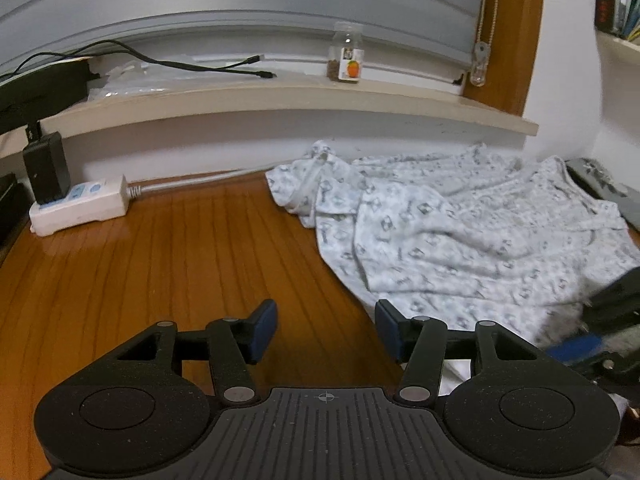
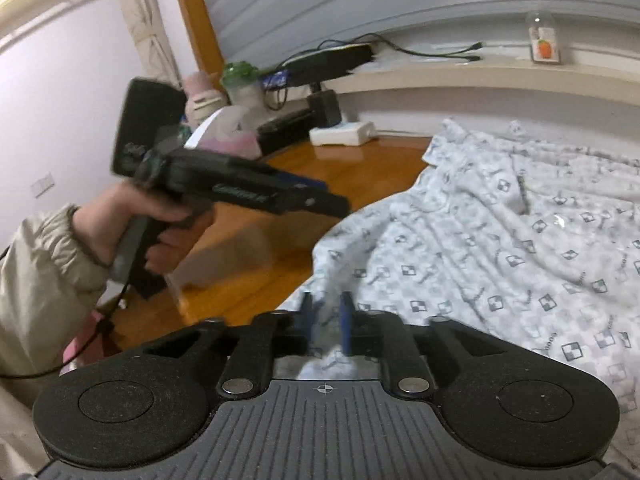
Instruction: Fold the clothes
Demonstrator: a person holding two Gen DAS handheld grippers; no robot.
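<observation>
Wooden table (image 1: 180, 248), patterned garment (image 1: 460, 232), white power strip (image 1: 80, 204)

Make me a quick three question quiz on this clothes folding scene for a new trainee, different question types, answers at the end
1. True or false: the left gripper is clamped on the patterned garment.
2. Multiple choice: what stands on the window ledge? A) a small jar with an orange label B) a red mug C) a folded towel
3. Fill in: cloth lies between the narrow jaws of the ___ gripper.

Key:
1. False; its jaws are open over the bare wooden table.
2. A, the jar.
3. Right.
</observation>
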